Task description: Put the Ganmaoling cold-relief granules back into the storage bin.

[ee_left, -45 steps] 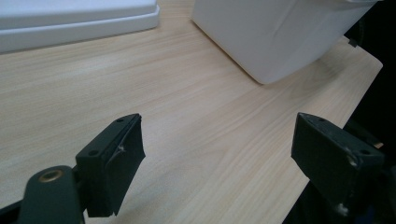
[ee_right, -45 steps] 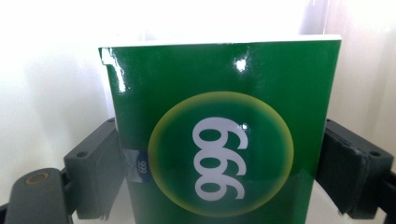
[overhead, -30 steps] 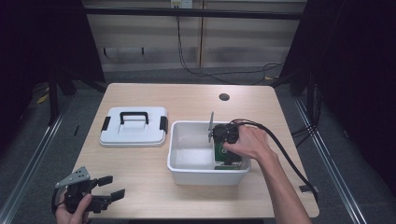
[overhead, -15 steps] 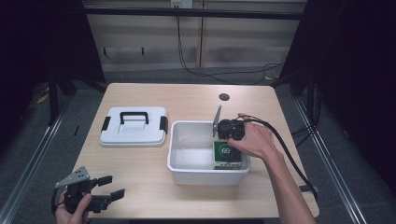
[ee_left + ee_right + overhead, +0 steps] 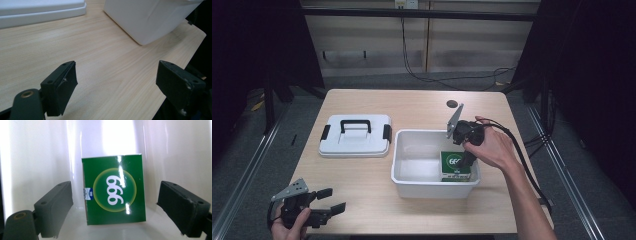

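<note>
Right gripper (image 5: 467, 159) tipped down into tub (image 5: 412, 187) — jaws apart, above green box (image 5: 115, 190)

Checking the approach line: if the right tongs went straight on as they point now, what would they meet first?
Probably the green box, lying in the white bin, centred between the open right tongs.

- The box (image 5: 455, 165) lies in the bin (image 5: 412, 181), at its right end.
- The lid (image 5: 356, 135) lies on the table (image 5: 412, 107), left of the bin.

High view overhead — gripper views close, sharing bin (image 5: 412, 187)
</note>
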`<action>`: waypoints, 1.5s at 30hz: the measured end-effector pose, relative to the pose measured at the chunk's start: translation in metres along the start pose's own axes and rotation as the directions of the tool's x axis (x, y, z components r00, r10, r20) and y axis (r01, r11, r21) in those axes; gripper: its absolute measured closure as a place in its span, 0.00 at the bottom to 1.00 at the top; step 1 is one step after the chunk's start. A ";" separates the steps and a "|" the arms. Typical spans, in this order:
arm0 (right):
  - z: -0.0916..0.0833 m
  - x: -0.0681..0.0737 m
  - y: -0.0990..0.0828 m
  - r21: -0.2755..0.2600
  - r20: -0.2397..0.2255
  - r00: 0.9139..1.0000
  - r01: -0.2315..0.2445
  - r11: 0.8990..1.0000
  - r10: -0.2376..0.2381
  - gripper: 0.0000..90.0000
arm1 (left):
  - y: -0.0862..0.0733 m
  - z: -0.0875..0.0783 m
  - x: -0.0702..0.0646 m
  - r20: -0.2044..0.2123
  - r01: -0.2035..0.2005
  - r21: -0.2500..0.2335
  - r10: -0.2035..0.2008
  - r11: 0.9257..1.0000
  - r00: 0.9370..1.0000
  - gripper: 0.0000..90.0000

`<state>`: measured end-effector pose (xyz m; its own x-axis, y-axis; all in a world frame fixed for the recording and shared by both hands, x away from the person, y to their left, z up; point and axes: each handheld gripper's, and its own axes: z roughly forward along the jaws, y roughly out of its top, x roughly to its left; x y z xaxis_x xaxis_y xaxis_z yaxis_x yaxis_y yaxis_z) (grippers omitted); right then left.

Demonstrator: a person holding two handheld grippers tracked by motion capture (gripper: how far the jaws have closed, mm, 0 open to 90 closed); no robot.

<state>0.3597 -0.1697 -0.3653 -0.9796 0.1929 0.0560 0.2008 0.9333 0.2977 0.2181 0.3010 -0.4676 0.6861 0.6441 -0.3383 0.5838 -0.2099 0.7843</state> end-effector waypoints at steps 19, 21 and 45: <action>-0.033 0.009 -0.033 -0.371 0.083 0.988 -0.093 0.924 0.132 0.21 | 0.000 0.000 0.000 -0.002 0.000 0.003 0.000 1.000 1.000 0.19; -0.034 0.010 -0.039 -0.402 0.061 0.987 -0.113 0.909 0.150 0.24 | 0.000 0.000 0.000 -0.002 0.000 0.002 0.000 1.000 1.000 0.19; -0.050 0.038 -0.121 -0.640 0.130 0.931 -0.183 0.746 0.340 0.20 | 0.000 -0.001 0.000 -0.006 0.007 -0.003 -0.007 1.000 1.000 0.19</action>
<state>0.2983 -0.2909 -0.3516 -0.8434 0.5365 0.0293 0.3260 0.4675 0.8217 0.2178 0.3017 -0.4676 0.6791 0.6500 -0.3409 0.5874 -0.2028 0.7835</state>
